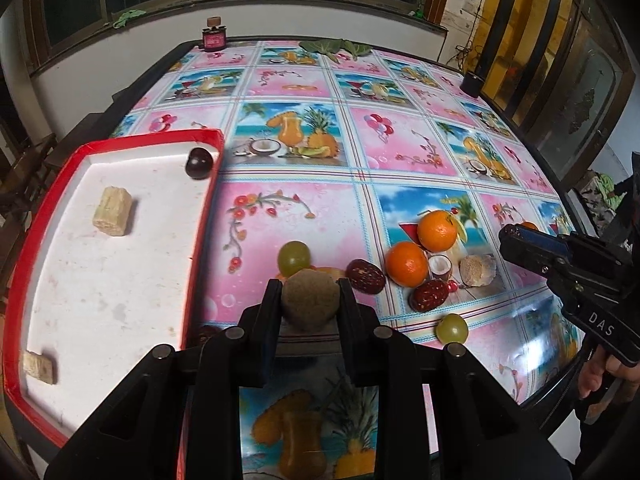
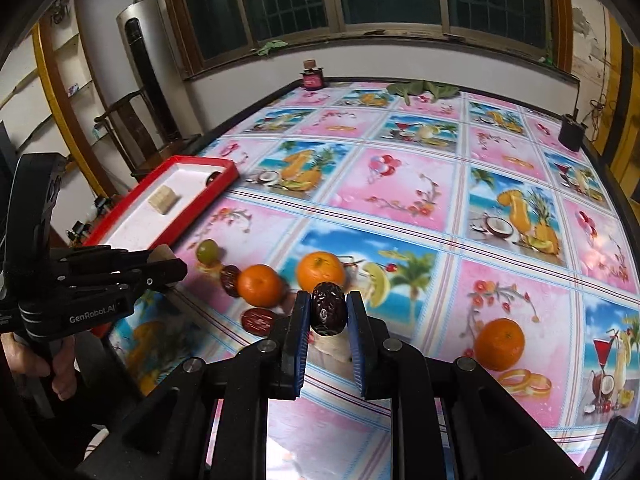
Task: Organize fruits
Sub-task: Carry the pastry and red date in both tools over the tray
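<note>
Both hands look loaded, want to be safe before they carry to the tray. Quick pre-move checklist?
1. Left gripper shut on the brown round fruit: ok.
2. Right gripper shut on the red date: ok.
3. Both items lifted clear of the tablecloth: cannot tell.
4. Free floor space in the red tray: ok.
5. Dark plum sits in the far tray corner, out of the drop zone: ok.
6. Loose green grape beside the left fingers: not ok.

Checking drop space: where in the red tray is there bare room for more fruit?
The red tray is bare through its middle, between the pale chunk, the dark plum in the far corner and the small chunk near its front edge. The fruit cluster around the oranges is crowded.
</note>
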Demonstrator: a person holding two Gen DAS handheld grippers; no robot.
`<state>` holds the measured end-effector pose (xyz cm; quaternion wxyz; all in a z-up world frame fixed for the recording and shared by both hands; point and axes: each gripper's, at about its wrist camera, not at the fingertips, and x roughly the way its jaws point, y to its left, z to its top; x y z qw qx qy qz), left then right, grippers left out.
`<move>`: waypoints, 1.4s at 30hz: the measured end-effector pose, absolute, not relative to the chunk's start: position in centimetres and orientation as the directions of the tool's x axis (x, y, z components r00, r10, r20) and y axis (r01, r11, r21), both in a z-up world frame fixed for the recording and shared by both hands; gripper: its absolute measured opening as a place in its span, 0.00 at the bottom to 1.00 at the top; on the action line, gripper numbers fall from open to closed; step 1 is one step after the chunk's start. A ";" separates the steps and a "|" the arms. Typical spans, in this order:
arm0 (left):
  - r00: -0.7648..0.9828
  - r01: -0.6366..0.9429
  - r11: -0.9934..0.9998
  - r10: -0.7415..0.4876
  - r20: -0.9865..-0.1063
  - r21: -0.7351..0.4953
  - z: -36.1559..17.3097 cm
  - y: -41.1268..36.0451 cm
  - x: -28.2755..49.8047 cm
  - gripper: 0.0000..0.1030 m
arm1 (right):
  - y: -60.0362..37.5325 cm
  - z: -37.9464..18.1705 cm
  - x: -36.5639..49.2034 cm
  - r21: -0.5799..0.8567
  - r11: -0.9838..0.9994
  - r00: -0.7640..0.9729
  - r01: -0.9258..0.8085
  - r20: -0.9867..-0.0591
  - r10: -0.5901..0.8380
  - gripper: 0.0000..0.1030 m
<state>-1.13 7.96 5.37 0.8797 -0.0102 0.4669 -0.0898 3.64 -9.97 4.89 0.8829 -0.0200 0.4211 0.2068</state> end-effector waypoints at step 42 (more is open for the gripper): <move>0.561 -0.072 0.986 -0.087 -0.823 -0.153 5.1 21.7 -0.7 0.23 | 4.9 7.4 5.3 0.232 0.674 0.349 -0.701 -0.712 0.609 0.18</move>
